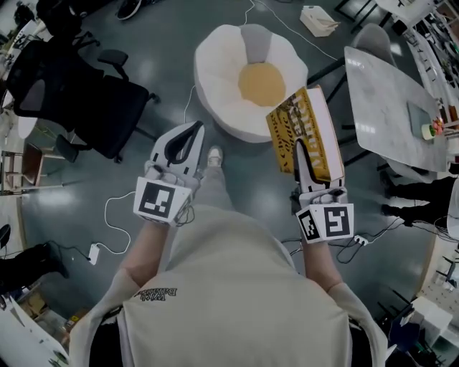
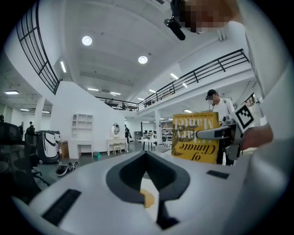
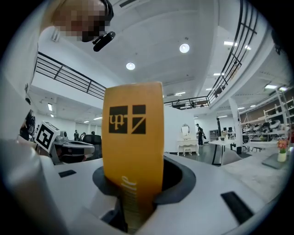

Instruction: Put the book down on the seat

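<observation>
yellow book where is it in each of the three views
Head view: right of centre, yellow book in the right gripper.
Left gripper view: right of centre, cover showing.
Right gripper view: centre, between the jaws.
Shared landmark: right gripper holding it.

We saw the grey floor (image 1: 165, 43) bearing a white seat (image 1: 251, 79), a black chair (image 1: 79, 93), a table (image 1: 391, 100) and a box (image 1: 318, 19).
</observation>
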`<action>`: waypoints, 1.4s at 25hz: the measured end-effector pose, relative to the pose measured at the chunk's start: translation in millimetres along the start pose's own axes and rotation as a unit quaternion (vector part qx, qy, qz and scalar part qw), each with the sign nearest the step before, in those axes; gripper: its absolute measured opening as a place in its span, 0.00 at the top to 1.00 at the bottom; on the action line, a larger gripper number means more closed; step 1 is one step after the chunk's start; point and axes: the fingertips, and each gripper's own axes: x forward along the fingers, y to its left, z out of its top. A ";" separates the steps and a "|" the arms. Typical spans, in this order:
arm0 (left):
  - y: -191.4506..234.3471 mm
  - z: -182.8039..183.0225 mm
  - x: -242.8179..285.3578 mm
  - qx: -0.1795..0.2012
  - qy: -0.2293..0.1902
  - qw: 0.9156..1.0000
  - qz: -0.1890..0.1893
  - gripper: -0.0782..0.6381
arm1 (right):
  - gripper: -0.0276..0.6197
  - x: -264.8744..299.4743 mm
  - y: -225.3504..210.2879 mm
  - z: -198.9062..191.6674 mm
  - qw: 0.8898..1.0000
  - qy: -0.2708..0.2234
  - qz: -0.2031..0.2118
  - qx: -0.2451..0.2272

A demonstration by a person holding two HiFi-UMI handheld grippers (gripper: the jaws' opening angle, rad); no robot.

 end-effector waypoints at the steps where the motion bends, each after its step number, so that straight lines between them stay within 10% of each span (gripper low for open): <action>1: 8.4 -0.7 8.2 0.004 0.004 1.000 -0.003 0.88 | 0.73 11.6 -0.9 -1.9 1.000 0.006 0.000 0.001; 22: 185.6 2.9 183.1 -0.014 0.033 0.998 -0.053 0.88 | 0.73 249.3 -34.9 2.8 0.998 0.054 -0.037 -0.018; 35: 224.6 1.5 221.5 -0.031 0.021 0.997 -0.069 0.88 | 0.73 317.1 -27.4 16.3 0.997 0.045 -0.046 -0.043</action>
